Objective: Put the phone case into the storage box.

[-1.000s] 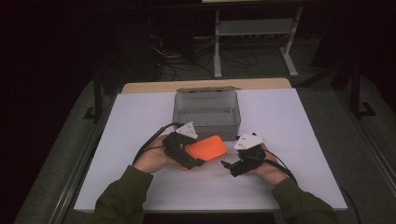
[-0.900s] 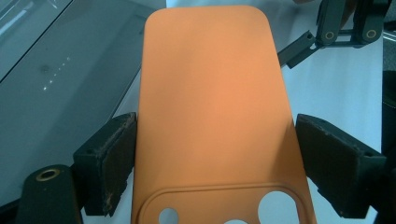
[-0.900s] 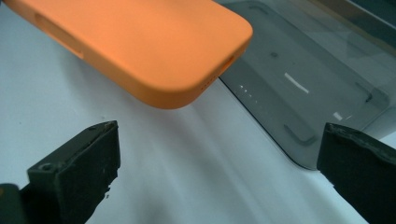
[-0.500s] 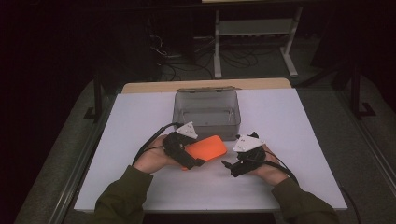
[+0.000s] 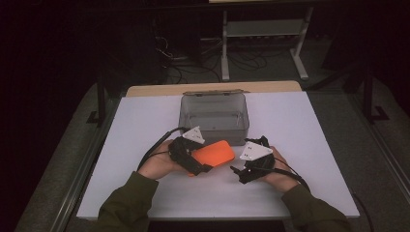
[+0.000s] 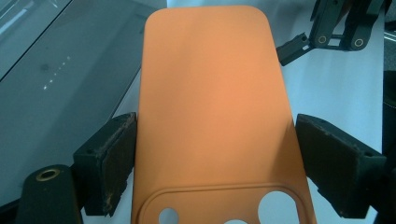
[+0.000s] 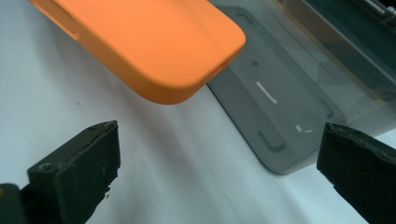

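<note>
An orange phone case [image 5: 215, 152] hangs just above the white table, in front of a grey translucent box [image 5: 183, 116]. My left gripper [image 5: 200, 162] is shut on it: in the left gripper view both black pads press the long edges of the case [image 6: 210, 107] near its camera cut-outs. My right gripper [image 5: 239, 173] sits a little to the right of the case, near the table top, and is open. In the right gripper view the rounded corner of the case [image 7: 154, 42] lies above and beyond the wide-apart jaws, with nothing between them.
The grey box [image 7: 289, 93] stands at the middle of the table [image 5: 145, 121], close behind both grippers. Bare white table top spreads to the left and right. A metal rack [image 5: 263, 29] and cables lie on the dark floor beyond the table's far edge.
</note>
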Motion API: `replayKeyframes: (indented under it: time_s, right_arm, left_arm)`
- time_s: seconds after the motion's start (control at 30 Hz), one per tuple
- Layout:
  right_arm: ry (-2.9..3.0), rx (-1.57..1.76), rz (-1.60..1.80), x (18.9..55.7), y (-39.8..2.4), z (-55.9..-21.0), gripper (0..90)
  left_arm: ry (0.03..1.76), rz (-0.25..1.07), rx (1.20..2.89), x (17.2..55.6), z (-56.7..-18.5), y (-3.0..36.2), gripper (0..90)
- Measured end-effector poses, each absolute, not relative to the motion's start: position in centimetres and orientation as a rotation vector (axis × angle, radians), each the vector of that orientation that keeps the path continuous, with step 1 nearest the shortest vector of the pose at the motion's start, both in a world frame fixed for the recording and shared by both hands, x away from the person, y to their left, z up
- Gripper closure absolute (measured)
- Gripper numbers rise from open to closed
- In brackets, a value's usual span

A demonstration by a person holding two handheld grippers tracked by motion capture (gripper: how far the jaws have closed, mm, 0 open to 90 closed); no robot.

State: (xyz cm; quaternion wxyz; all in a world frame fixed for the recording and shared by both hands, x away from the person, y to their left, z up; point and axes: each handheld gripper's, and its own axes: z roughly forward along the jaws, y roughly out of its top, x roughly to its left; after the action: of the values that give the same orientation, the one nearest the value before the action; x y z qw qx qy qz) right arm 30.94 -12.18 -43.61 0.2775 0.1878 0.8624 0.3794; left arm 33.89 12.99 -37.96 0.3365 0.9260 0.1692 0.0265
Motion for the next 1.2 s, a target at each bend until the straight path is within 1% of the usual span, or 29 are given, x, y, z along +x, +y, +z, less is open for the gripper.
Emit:
replayKeyframes:
  time_s: [1.2]
  right_arm:
    - [2.172, 0.263, 0.840, 29.7, -11.4, -43.6, 0.0]
  left_arm:
    - [0.445, 0.072, 2.423, 33.9, -38.0, 12.9, 15.3]
